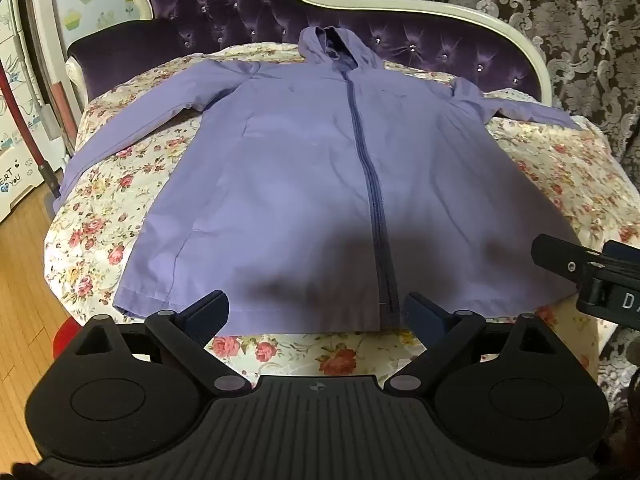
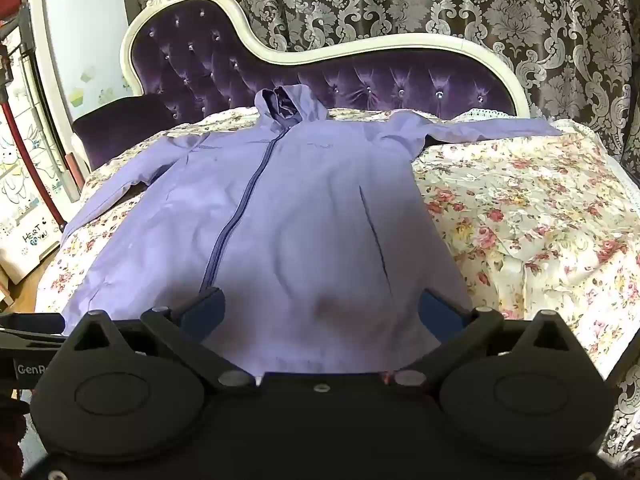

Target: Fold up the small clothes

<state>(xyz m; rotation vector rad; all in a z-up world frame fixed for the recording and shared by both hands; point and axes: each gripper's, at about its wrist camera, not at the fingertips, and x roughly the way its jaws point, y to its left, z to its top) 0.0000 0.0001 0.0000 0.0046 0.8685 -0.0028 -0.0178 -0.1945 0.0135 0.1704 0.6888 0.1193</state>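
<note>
A lilac hooded jacket lies spread flat, front up, on a bed covered with a floral quilt. Its dark zipper is closed and runs from the hem at the near edge of the bed up to the hood, which rests against the purple tufted headboard at the far edge. One sleeve stretches down toward the bed's left edge; the other sleeve reaches out along the far edge toward the right corner. A slanted pocket slit shows on the right front panel.

The left hand-held gripper hovers over the hem at the near edge, jaws spread wide with nothing between them, the zipper's lower end just beside its right finger. The right hand-held gripper is likewise spread apart and empty, poised above the lower right panel near the hem.

Behind the headboard hangs a dark damask curtain. Wooden floor shows beyond the bed's left edge.
</note>
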